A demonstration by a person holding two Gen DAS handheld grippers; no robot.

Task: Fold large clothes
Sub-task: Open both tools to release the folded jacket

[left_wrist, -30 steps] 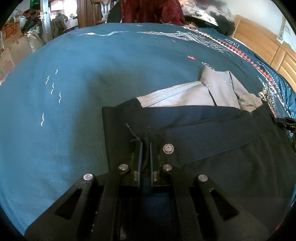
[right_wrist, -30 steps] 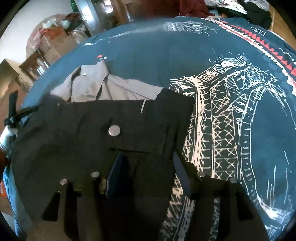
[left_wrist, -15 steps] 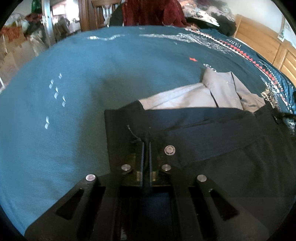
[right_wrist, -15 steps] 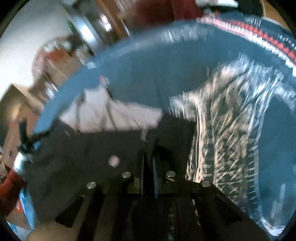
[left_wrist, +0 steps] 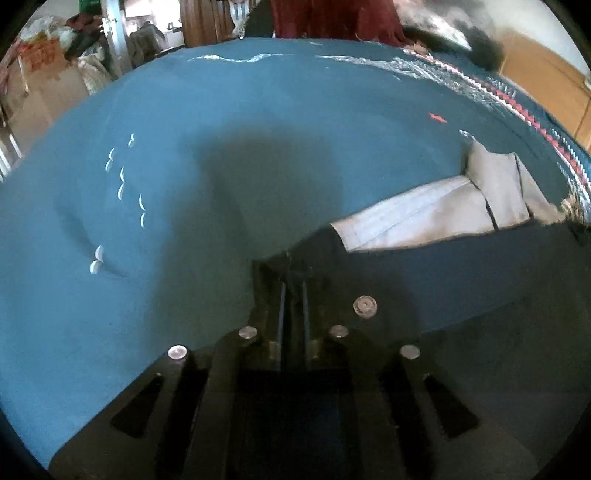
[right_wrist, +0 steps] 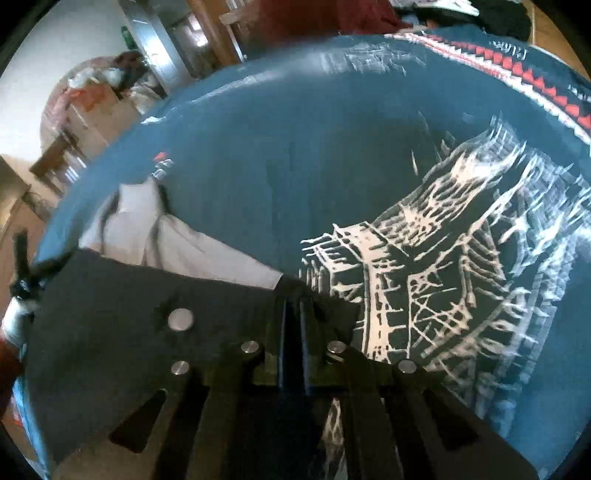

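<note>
Cluttered room, teal printed bedspread [left_wrist: 184, 110], both jaws pinching dark garment [right_wrist: 122, 295] corners, grey lining [left_wrist: 424, 218] exposed

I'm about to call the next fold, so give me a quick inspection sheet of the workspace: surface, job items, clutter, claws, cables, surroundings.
Surface: teal bedspread with white tower print and a red-and-white border.
Job's things: dark garment with metal snap buttons, its grey lining showing at the far edge.
Clutter: nothing seen on the bedspread beside the garment.
Grippers: left claw shut on the dark garment's corner; right claw shut on its other corner.
Cables: nothing seen.
Surroundings: wooden headboard, red cloth and dark clothes at the far end, boxes and a metal post beside the bed.
</note>
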